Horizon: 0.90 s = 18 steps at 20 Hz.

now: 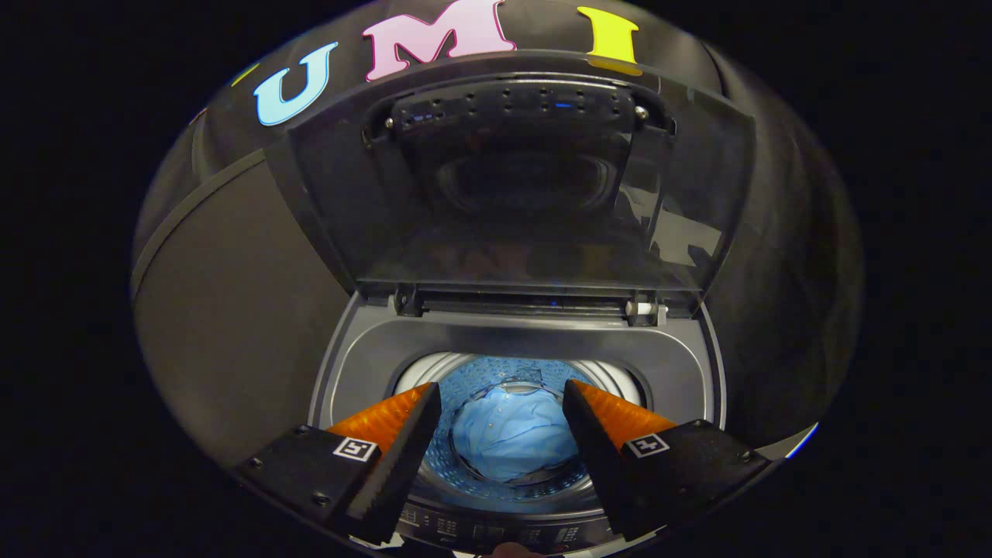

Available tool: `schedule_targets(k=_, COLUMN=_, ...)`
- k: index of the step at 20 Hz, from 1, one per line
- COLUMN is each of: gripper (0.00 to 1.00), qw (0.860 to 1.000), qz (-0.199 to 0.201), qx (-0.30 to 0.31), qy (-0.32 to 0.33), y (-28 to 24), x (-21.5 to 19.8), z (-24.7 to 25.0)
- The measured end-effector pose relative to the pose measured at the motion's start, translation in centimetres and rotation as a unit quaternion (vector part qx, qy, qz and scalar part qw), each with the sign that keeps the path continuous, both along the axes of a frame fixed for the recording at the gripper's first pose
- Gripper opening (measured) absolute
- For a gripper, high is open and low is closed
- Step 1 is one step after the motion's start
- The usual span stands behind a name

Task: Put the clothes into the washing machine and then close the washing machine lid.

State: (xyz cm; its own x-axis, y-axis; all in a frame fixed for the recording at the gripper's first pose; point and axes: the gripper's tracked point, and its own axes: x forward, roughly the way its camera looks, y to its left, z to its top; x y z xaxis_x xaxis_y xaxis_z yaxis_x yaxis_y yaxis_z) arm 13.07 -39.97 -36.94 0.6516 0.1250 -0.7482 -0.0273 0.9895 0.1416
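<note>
The gripper [502, 403] hangs above the mouth of a top-loading washing machine [682, 372], its 2 fingers [403, 442] spread wide apart with nothing between the pads; they grip nothing. Through the gap between the fingers, down inside the drum [442, 372], lies a light blue garment [515, 438], a shirt by the look of its small buttons and placket, crumpled in a heap on the drum floor. The drum's perforated metal wall rings the shirt and glows bluish. The garment sits well below the fingertips, not touching them. Around the drum opening runs the machine's grey top frame, a broad rim that slopes in toward the round mouth. Beyond the fingers, at the back of that frame, the washing machine lid [511, 186] stands raised and open, tilted back on its 2 hinges [643, 310], its dark translucent panel reflecting the drum opening faintly. A handle piece with small screws crosses the lid's upper edge. Just below the fingers, at the machine's front edge, a strip of the control panel [496, 533] with small printed markings shows, too small to make out.
</note>
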Motion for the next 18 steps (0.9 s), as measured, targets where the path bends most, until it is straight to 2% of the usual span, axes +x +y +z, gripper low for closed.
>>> schedule_targets(k=5, gripper=1.00, qw=1.000, qz=0.005, qx=-0.002, qy=-0.020, y=-0.2, x=0.2, z=2.5)
schedule_targets(k=12, gripper=1.00, qw=0.995, qz=0.025, qx=0.004, qy=-0.096, y=0.4, x=2.4, z=9.4)
schedule_targets(k=18, gripper=1.00, qw=0.991, qz=0.030, qx=0.004, qy=-0.134, y=0.6, x=3.7, z=12.8)
